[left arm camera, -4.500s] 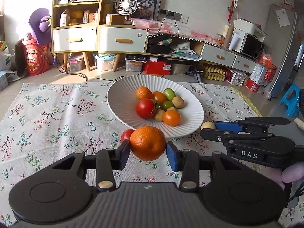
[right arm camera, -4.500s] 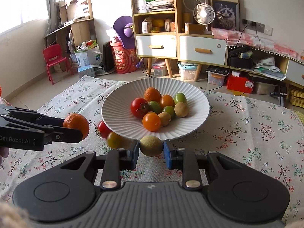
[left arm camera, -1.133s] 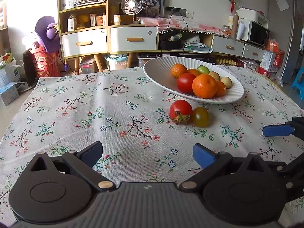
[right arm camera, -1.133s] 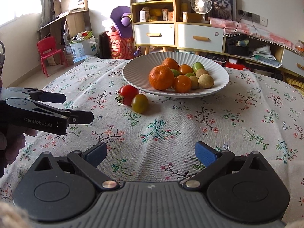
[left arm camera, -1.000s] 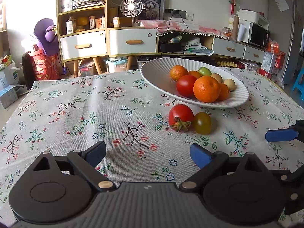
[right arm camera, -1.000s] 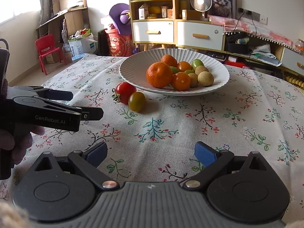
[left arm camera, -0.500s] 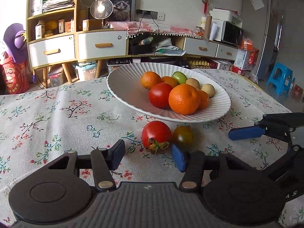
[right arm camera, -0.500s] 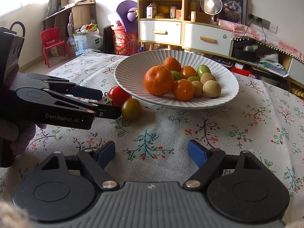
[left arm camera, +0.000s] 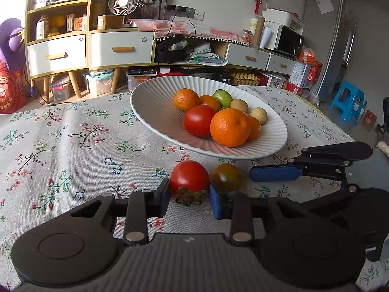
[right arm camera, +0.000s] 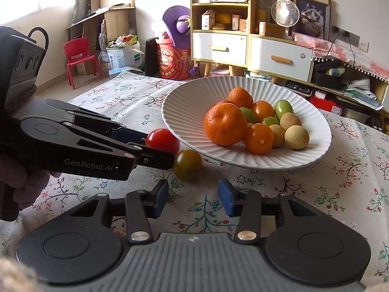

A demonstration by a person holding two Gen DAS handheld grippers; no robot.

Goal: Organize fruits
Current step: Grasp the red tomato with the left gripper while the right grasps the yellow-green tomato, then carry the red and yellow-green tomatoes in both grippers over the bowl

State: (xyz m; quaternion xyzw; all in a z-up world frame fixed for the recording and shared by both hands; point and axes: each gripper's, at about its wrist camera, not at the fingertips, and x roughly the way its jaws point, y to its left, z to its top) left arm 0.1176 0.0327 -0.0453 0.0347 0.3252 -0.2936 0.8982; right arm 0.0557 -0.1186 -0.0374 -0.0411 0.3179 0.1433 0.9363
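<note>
A red tomato lies on the floral cloth just in front of the white ribbed bowl. My left gripper has its closing jaws on either side of it, pads touching its flanks. Beside it sits a dark green-brown tomato, just beyond the tips of my right gripper. That gripper's jaws are closing with only cloth between them. The bowl holds a big orange, a red tomato and several small orange, green and tan fruits.
In the right wrist view the left gripper's body and a hand fill the left side. The flowered tablecloth covers the table. Cabinets, a blue stool and a red chair stand beyond it.
Both grippers have moved in toward the two loose tomatoes and narrowed their jaws. The left jaws now sit against the red tomato. The orange held earlier lies in the bowl.
</note>
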